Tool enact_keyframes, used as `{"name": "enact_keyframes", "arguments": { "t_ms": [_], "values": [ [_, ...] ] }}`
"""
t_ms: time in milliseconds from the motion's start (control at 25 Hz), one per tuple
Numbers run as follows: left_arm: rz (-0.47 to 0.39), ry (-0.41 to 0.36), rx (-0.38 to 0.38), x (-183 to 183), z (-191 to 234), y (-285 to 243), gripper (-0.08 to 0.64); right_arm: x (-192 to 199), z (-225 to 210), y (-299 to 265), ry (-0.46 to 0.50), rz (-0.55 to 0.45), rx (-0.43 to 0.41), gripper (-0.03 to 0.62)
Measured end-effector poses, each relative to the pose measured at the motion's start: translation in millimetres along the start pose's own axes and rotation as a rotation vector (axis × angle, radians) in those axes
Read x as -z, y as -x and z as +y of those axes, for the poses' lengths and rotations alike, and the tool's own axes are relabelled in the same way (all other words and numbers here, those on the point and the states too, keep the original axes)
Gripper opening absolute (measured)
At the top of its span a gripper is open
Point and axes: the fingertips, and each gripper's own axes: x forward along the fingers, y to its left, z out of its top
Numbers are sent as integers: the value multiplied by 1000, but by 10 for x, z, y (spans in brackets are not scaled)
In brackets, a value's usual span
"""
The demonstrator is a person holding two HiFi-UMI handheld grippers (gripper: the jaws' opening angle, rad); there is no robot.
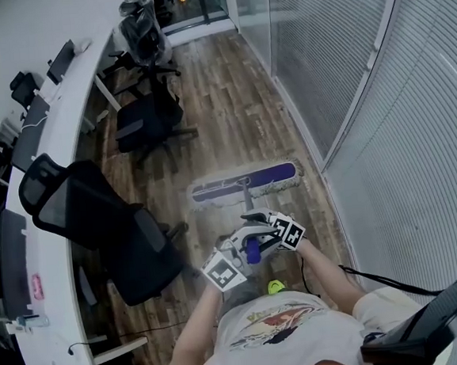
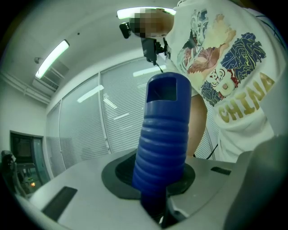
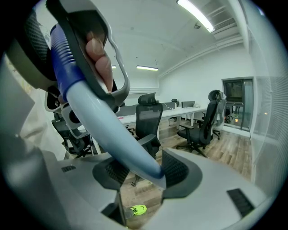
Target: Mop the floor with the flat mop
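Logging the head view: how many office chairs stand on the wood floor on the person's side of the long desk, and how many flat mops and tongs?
Office chairs: 3
Flat mop: 1
Tongs: 2, the left tongs and the right tongs
Total: 6

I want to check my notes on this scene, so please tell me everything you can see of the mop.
The mop has a long flat head, purple-blue on top with a pale fringe, lying flat on the wood floor. From its middle a pale grey-blue pole rises, tilted, to a ribbed blue grip that looks plastic, with an opening at its top. The left gripper is shut on the grip, the right gripper on the pole just below it.
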Motion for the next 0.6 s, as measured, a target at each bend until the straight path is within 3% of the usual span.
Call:
{"name": "enact_keyframes", "arguments": {
  "t_ms": [440, 600],
  "values": [
    [14, -25, -63, -136, -356, -332, 52, 235, 213, 400, 12, -8, 24, 187],
    [-26, -48, -76, -241, -503, -411, 52, 316, 321, 503, 22, -11, 25, 187]
  ]
}}
